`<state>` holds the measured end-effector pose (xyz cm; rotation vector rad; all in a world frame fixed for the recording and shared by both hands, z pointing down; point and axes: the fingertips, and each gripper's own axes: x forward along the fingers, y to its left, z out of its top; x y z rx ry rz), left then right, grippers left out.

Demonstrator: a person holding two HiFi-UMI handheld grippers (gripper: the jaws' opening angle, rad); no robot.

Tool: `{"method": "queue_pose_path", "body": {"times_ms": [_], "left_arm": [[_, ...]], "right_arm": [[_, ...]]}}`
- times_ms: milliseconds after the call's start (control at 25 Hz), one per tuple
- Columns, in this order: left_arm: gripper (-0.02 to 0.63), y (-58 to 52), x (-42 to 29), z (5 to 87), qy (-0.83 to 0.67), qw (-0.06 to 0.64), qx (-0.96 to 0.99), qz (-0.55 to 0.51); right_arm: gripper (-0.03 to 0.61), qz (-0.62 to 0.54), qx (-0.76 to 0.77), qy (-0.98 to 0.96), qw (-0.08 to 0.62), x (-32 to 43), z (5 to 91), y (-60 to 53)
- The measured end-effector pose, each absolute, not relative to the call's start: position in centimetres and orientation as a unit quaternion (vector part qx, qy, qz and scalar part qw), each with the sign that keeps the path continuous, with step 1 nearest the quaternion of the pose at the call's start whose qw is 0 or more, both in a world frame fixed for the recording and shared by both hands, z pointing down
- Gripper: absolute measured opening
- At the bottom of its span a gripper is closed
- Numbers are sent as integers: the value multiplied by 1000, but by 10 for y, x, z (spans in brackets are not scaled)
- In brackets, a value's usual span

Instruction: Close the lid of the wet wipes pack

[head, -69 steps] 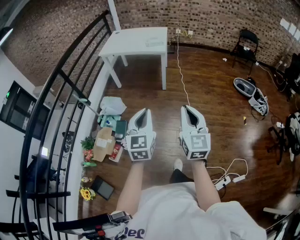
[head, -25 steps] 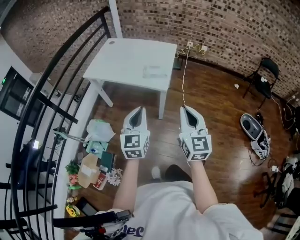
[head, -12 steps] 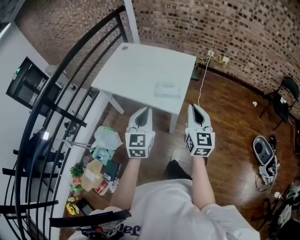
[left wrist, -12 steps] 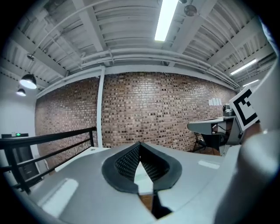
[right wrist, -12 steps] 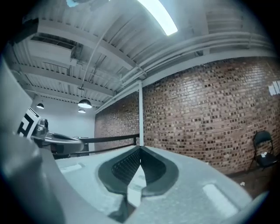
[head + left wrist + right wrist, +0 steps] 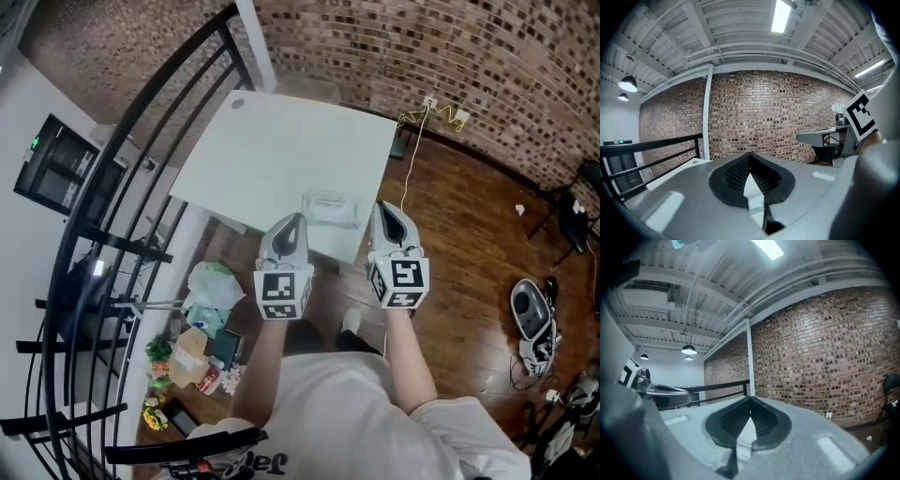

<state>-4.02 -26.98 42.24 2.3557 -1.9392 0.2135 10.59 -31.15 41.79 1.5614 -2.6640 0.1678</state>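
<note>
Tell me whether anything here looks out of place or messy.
The translucent wet wipes pack lies flat on the white table, nothing odd there. A pile of bags and boxes clutters the wooden floor beside the black railing.

The left gripper (image 6: 750, 155) is pointing at a brick wall (image 6: 778, 117), its jaws meeting at the tips with nothing between them. The ribbed black fingers (image 6: 734, 172) are spreading apart lower down, leaving a pale wedge-shaped gap. Left of the fingers a black railing (image 6: 647, 146) is running toward a white post (image 6: 707, 115). Far to their right the right gripper (image 6: 802, 137) is showing side-on, its marker cube (image 6: 859, 114) sitting at the frame's edge. High above the fingers a strip light (image 6: 780, 15) is glowing on the ribbed ceiling, and a pendant lamp (image 6: 628, 84) is hanging up at the left.
</note>
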Motion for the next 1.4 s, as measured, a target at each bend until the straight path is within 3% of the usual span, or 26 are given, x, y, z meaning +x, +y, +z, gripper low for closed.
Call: {"method": "queue_pose_path", "body": {"times_ms": [480, 1400], "left_arm": [[15, -354, -50, 483, -573, 89, 810, 84], [15, -377, -77, 580, -525, 173, 821, 141]], "right_arm": [[-9, 81, 522, -844, 91, 67, 474, -360], [-9, 165, 483, -832, 218, 1, 596, -393]]}}
